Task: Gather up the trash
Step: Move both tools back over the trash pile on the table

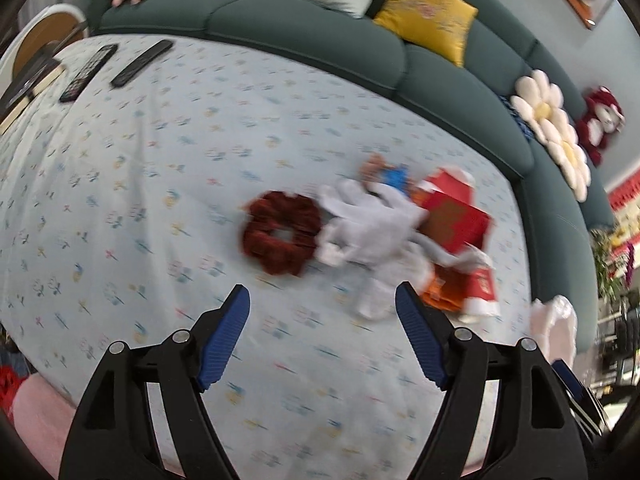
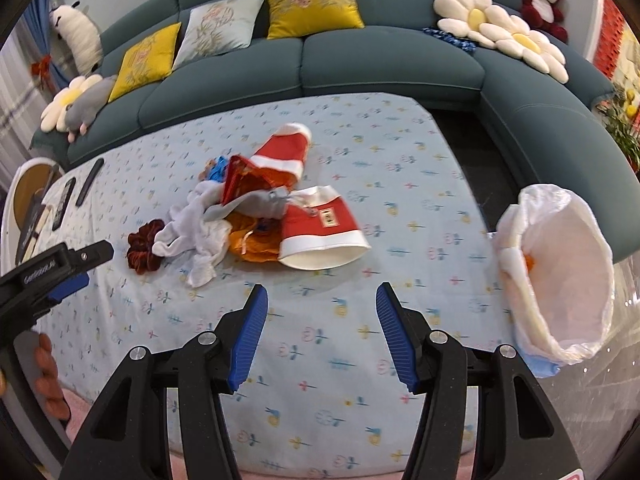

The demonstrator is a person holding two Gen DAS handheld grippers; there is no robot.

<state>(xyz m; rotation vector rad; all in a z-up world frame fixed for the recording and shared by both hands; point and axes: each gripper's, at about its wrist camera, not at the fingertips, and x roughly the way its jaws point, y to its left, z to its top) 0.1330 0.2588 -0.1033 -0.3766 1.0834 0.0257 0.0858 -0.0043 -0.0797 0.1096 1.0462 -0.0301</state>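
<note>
A trash pile lies mid-table: two crushed red-and-white paper cups (image 2: 320, 228) (image 2: 286, 152), an orange wrapper (image 2: 256, 244), a blue wrapper (image 2: 218, 170), a white crumpled cloth (image 2: 192, 236) and a dark red scrunchie (image 2: 144, 246). In the left wrist view the scrunchie (image 1: 282, 232), cloth (image 1: 368, 224) and red cups (image 1: 456, 216) are blurred. My left gripper (image 1: 322, 300) is open and empty, just short of the pile; it also shows in the right wrist view (image 2: 76, 268). My right gripper (image 2: 320, 300) is open and empty, in front of the near cup.
A bin lined with a white bag (image 2: 560, 276) stands off the table's right edge. Two remotes (image 1: 142, 62) (image 1: 88, 72) and books (image 1: 28, 84) lie at the far left corner. A teal sofa (image 2: 360, 64) with cushions wraps the back and right.
</note>
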